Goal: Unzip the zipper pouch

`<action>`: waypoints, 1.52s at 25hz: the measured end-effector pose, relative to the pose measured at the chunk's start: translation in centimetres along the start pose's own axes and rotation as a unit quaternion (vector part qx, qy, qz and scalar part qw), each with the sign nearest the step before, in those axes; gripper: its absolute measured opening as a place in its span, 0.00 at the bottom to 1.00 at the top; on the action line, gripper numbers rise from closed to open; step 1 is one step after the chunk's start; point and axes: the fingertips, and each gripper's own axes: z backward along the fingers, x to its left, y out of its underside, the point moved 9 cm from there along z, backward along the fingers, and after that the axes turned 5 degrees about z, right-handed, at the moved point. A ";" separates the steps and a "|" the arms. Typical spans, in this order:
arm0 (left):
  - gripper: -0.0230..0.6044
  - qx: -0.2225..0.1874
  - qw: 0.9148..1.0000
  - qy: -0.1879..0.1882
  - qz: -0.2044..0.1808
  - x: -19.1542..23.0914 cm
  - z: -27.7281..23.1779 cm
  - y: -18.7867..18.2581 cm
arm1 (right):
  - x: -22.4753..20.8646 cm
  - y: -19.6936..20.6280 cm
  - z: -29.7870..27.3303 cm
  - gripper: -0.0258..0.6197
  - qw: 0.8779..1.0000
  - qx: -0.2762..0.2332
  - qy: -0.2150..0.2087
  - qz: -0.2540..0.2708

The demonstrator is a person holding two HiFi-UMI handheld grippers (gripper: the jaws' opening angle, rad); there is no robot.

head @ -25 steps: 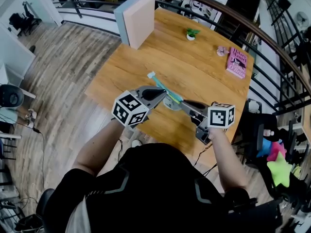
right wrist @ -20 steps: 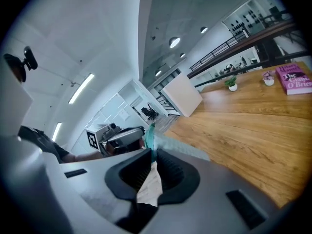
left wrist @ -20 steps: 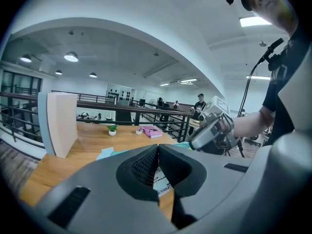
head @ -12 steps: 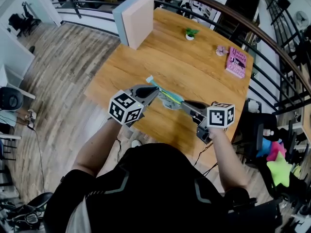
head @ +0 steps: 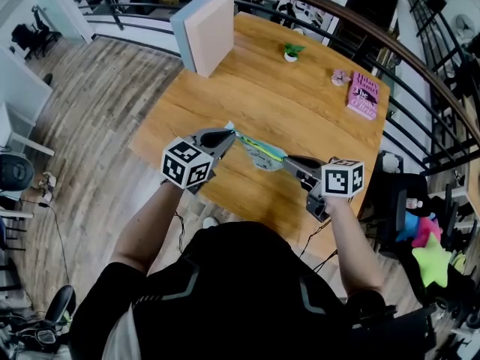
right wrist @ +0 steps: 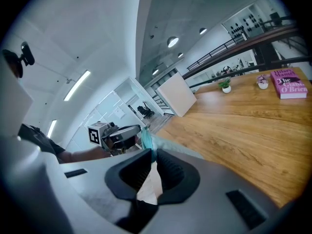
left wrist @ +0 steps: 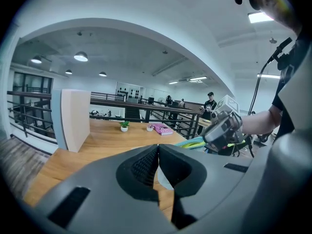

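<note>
Left gripper [left wrist: 157, 155]: jaws together, pinching the pouch's left end.
Right gripper [right wrist: 152, 161]: clamped on the pouch's right end.
Pouch [head: 259, 150]: teal, stretched between both grippers, over the surface's near part.
Surface [head: 300, 100]: wood; book [head: 365, 94], plant [head: 290, 52], block [head: 202, 32] well apart.

Bright even light, fisheye-warped edges

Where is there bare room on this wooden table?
Bare: the wide middle of the wooden table, between the tall pink-faced block and the pink book. Crowded: around the small potted plant, and the near side under the teal zipper pouch.
</note>
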 end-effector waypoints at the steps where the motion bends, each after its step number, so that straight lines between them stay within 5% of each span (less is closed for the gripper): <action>1: 0.09 0.001 1.000 -0.002 0.001 0.2 0.0 0.0 | -0.2 0.0 0.1 0.11 1.000 0.000 0.002 -0.001; 14: 0.09 0.023 1.000 -0.007 0.017 0.9 -1.5 1.1 | -2.6 0.4 0.6 0.11 0.999 0.000 0.038 -0.010; 28: 0.09 0.023 0.999 -0.032 0.005 1.5 -7.8 1.1 | -8.3 -0.5 -0.1 0.11 0.990 0.008 0.127 0.066; 38: 0.09 0.147 0.989 -0.027 0.012 1.0 -10.6 9.2 | -12.4 6.6 -2.3 0.11 0.991 0.066 0.115 0.025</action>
